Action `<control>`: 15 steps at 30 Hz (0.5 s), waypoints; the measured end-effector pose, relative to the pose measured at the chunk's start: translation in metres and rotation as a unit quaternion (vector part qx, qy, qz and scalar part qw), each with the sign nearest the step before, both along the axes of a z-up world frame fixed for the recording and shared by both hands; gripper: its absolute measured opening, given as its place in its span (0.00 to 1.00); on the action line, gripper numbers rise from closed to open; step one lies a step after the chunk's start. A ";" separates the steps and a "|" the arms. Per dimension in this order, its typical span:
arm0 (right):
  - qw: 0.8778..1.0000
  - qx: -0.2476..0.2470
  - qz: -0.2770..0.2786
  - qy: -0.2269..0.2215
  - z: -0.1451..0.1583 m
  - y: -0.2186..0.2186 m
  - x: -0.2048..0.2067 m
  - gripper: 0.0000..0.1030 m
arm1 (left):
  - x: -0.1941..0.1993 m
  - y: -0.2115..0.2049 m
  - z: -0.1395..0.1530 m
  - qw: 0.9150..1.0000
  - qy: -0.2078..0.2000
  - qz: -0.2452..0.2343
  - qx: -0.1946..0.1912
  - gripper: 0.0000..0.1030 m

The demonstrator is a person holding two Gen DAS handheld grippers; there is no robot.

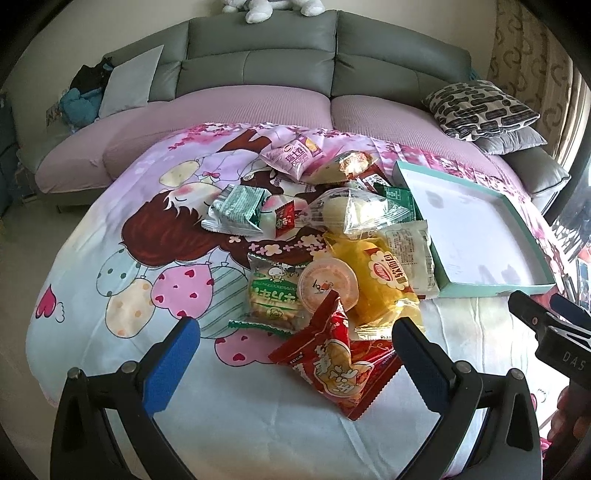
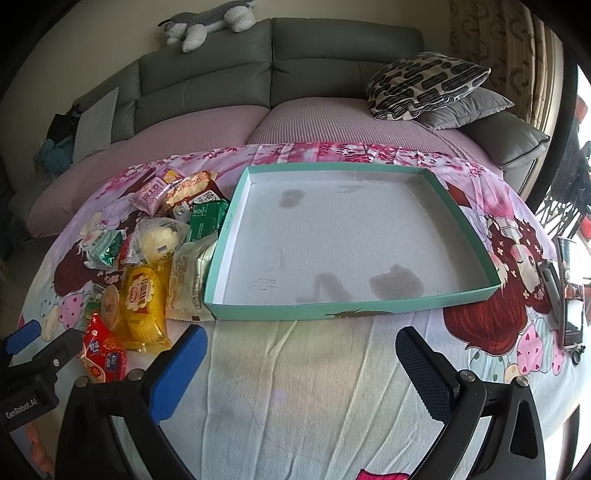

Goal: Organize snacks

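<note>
A pile of several snack packets lies on a cartoon-print cloth. Nearest my left gripper is a red packet, its top corner between the open blue fingers; nothing is gripped. Behind it sit a round orange cup, a yellow packet, a green cracker packet and a silver-green packet. A shallow teal box with a stained white floor stands empty to the right of the pile. My right gripper hangs open in front of the box's near wall, holding nothing.
A grey sofa with pink seat covers runs behind the cloth. A patterned cushion lies at its right end and a plush toy on its back. A phone lies at the cloth's right edge.
</note>
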State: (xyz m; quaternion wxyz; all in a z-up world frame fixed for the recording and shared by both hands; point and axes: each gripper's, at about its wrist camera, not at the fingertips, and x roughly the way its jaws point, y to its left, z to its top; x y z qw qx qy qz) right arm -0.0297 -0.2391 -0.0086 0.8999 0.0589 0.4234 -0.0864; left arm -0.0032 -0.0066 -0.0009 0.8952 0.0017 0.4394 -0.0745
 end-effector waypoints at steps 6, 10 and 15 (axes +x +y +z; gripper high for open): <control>1.000 -0.001 0.001 0.001 0.000 0.001 0.000 1.00 | 0.001 0.006 -0.001 1.000 -0.001 0.006 -0.009 1.00; 1.000 -0.004 0.005 0.004 -0.001 0.003 0.001 1.00 | 0.000 0.008 0.000 1.000 -0.010 0.001 -0.014 1.00; 1.000 -0.007 0.015 0.010 -0.004 0.007 0.006 1.00 | 0.000 0.009 -0.001 1.000 -0.023 -0.002 -0.011 1.00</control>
